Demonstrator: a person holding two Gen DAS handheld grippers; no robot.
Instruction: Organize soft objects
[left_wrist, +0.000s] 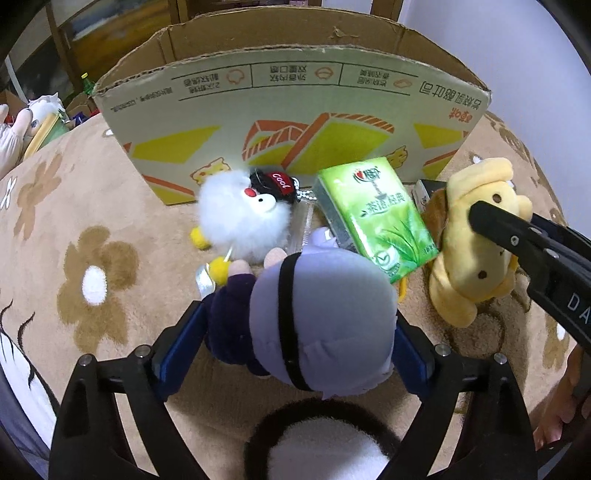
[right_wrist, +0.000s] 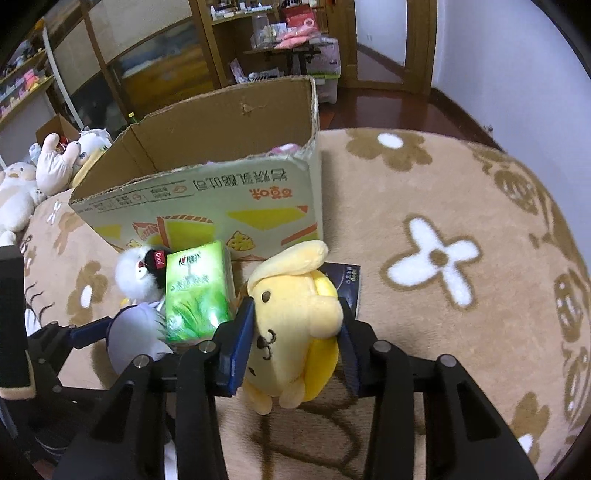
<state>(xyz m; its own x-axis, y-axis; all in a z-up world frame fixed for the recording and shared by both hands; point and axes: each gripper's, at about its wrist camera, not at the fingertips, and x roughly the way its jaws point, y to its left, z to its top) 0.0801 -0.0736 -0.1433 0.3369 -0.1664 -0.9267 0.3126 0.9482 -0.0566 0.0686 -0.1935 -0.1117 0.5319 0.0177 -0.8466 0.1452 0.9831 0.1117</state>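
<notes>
We've got the lavender plush (left_wrist: 317, 317) clamped in our left gripper (left_wrist: 295, 332) | right gripper (right_wrist: 295, 343) clamped on yellow dog plush (right_wrist: 291, 325) | cardboard box (left_wrist: 295, 122) just behind

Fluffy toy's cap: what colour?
Black cap with a red "Cool" patch; clearest in the left wrist view.

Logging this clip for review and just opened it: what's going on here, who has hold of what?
A person is sorting plush toys on a flower-patterned blanket with two handheld grippers. The left gripper is clamped on a lavender plush, and the right gripper is clamped on a yellow dog plush. A white fluffy toy and a green tissue pack lie in front of the open cardboard box, which neither held toy has reached yet.
</notes>
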